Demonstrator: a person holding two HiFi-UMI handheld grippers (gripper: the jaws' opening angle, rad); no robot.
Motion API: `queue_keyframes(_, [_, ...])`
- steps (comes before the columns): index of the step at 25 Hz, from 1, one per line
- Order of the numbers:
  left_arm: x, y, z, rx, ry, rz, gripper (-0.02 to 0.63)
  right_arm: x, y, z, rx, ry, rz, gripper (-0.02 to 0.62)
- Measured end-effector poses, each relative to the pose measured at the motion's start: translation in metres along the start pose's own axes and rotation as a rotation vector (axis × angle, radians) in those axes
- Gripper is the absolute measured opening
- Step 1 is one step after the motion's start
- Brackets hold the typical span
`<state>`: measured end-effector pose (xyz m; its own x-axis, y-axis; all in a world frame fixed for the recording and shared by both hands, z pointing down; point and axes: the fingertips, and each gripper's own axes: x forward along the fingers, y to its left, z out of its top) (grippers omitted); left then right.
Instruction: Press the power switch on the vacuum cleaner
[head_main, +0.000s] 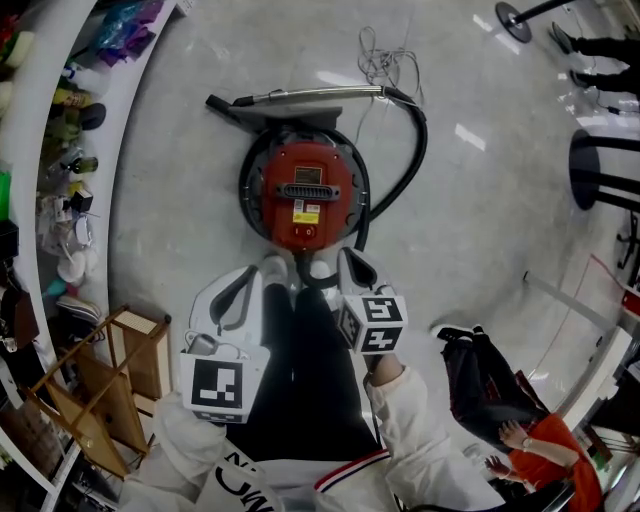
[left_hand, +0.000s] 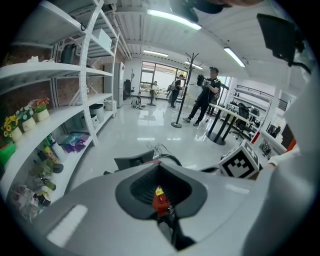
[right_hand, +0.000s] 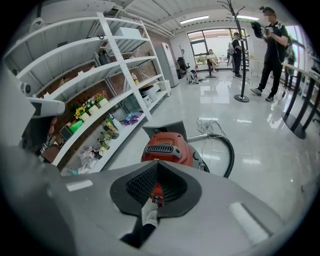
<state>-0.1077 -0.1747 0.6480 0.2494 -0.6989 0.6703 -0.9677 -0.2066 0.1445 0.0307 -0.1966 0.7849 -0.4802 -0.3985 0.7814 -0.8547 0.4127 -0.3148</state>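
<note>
**Approach stage: neither claw touches the vacuum cleaner (head_main: 305, 190).**
The red vacuum cleaner stands on the floor (head_main: 480, 200), its hose (head_main: 412, 140) curling round its far side. The left claw (head_main: 262, 276) and right claw (head_main: 352, 265) hover above its near edge, each with jaws brought together and holding nothing. By this reading, the power switch is not yet pressed, so the whole press is left to do.

One vacuum cleaner (head_main: 305, 195), two hand-held grippers (head_main: 250, 278) (head_main: 350, 262), one hose (head_main: 416, 150), one backpack (head_main: 480, 385).

red vacuum cleaner (head_main: 305, 195) on floor (head_main: 480, 200), black hose (head_main: 416, 150) looping right; left claw (head_main: 250, 282), right claw (head_main: 355, 266) near it.
</note>
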Motion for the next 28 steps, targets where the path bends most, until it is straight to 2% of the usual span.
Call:
queue_keyframes(10, [0.006,-0.001,-0.002,-0.031,0.007,-0.011,0.000,0.035,-0.004,-0.012,-0.010,0.063,-0.005,0.000])
queue_keyframes(28, [0.010,0.007,-0.009,-0.053,0.041,-0.019,0.000,0.083,-0.003,-0.057,-0.026,0.195,-0.008,0.000])
